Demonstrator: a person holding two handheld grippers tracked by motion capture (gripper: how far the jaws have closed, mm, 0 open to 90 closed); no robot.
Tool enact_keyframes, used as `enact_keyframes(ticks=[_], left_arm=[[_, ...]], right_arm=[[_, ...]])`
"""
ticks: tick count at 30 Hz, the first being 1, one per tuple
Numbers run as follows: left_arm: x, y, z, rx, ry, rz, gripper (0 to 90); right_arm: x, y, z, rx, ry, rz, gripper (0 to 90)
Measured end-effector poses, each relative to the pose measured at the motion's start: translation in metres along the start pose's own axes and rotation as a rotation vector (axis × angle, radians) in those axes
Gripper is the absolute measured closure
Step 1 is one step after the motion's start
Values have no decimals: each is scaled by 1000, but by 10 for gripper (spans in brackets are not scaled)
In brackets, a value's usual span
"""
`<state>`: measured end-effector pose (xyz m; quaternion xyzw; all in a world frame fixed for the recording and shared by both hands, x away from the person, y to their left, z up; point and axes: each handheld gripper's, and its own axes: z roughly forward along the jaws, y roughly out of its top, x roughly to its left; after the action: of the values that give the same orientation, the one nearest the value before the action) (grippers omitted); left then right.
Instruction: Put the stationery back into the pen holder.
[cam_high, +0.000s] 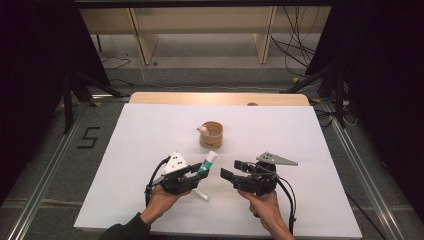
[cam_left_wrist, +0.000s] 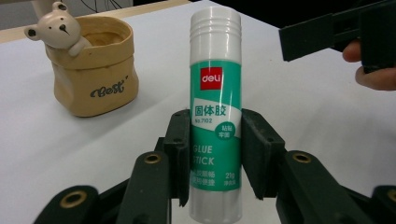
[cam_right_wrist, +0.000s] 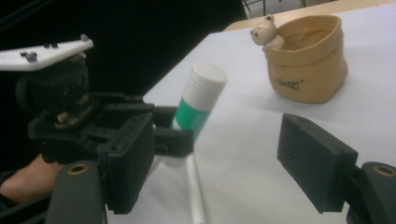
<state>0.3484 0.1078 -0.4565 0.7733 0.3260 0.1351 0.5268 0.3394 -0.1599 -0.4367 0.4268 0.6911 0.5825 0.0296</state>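
Glue stick clamped upright in left tongs, over white counter; label legible in left gripper view. Right tongs just beside, wide, nothing between. Bear pot beyond. White pen under stick.

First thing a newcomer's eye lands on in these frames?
The green-and-white glue stick, gripped low on its body by the left tool and held up near the middle of the white table, cap pointing up and away. Next, the tan bag-shaped pot with a small bear figure on its rim, farther back on the table. The right tool is open, just right of the stick.
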Motion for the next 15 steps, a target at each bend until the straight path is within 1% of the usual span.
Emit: enact_keyframes(ticks=[1, 2, 7, 10, 13, 15], left_arm=[[0, 0, 0, -2, -5, -8, 651], [-1, -1, -1, -10, 2, -10, 652], [-4, -1, -1, -12, -7, -10, 652], [-5, -2, -2, -10, -6, -8, 652], [-6, -2, -2, -15, -11, -20, 652], [-7, -1, -2, -16, -14, -19, 652]], right_arm=[[0, 1, 2, 0, 10, 10, 285], [0, 2, 4, 1, 19, 16, 290], [2, 4, 14, 10, 42, 44, 317], [2, 5, 21, 13, 61, 77, 340], [1, 5, 27, 13, 78, 109, 360], [0, 5, 30, 12, 91, 132, 384]])
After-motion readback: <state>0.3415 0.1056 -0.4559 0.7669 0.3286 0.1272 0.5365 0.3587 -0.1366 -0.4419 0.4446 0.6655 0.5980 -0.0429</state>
